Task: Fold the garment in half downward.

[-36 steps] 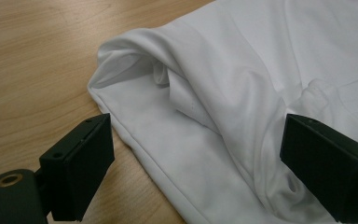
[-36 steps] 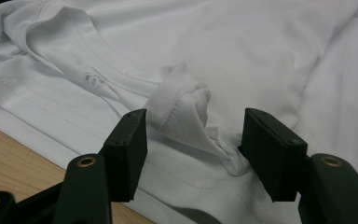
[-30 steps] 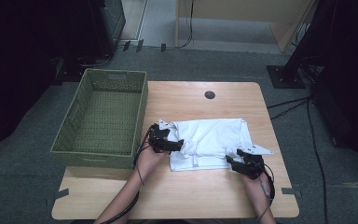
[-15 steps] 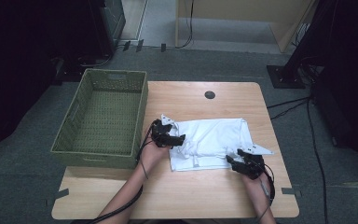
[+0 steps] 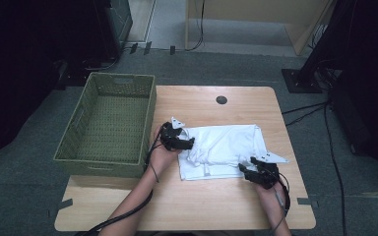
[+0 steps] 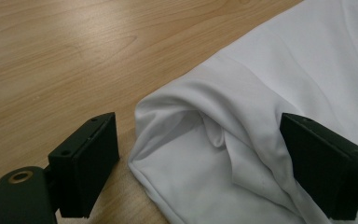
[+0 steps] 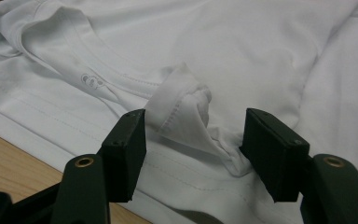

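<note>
A white T-shirt [image 5: 224,150] lies crumpled on the wooden bench [image 5: 211,206], right of the green basket [image 5: 108,123]; the left hand-held gripper [image 6: 198,154] stands wide open astride the shirt's folded corner, its pads clear of the cloth; the right hand-held gripper [image 7: 193,149] is partly open around a bunched sleeve hem, gripping nothing.

Wooden table [image 5: 211,206] on grey floor [image 5: 24,187], green woven basket [image 5: 109,123] on the table's left edge, small dark round disc [image 5: 221,100] near the table's far edge, black stand base [image 5: 302,80] and cables [image 5: 332,147] on floor at right.
</note>
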